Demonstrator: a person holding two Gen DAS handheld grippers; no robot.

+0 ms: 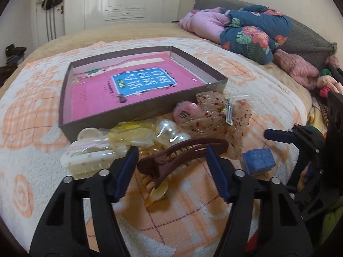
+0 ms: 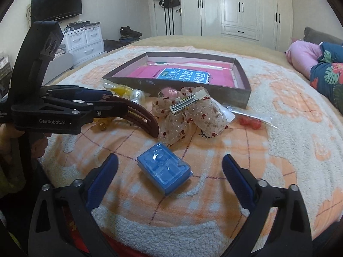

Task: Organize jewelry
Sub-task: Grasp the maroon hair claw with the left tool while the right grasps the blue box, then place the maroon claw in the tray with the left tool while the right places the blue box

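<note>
A brown curved hair clip (image 1: 182, 156) lies between the fingers of my left gripper (image 1: 171, 156); the jaws stand around it and seem to grip it, and it looks lifted off the blanket in the right wrist view (image 2: 139, 113). My right gripper (image 2: 169, 171) is open, with a small blue box (image 2: 165, 169) between its fingers on the blanket. A shallow grey box (image 1: 64, 98) with a pink book (image 1: 133, 85) in it sits beyond a pile of hair accessories: a cream claw clip (image 1: 90, 156), pearl clips (image 1: 171, 132), a sheer bow clip (image 1: 218, 115).
All of this lies on a bed with an orange and white blanket (image 2: 278, 128). A bagged red item (image 2: 248, 120) lies to the right of the bow. Folded bedding (image 1: 246, 27) is piled at the head. Wardrobes (image 2: 240, 6) stand behind.
</note>
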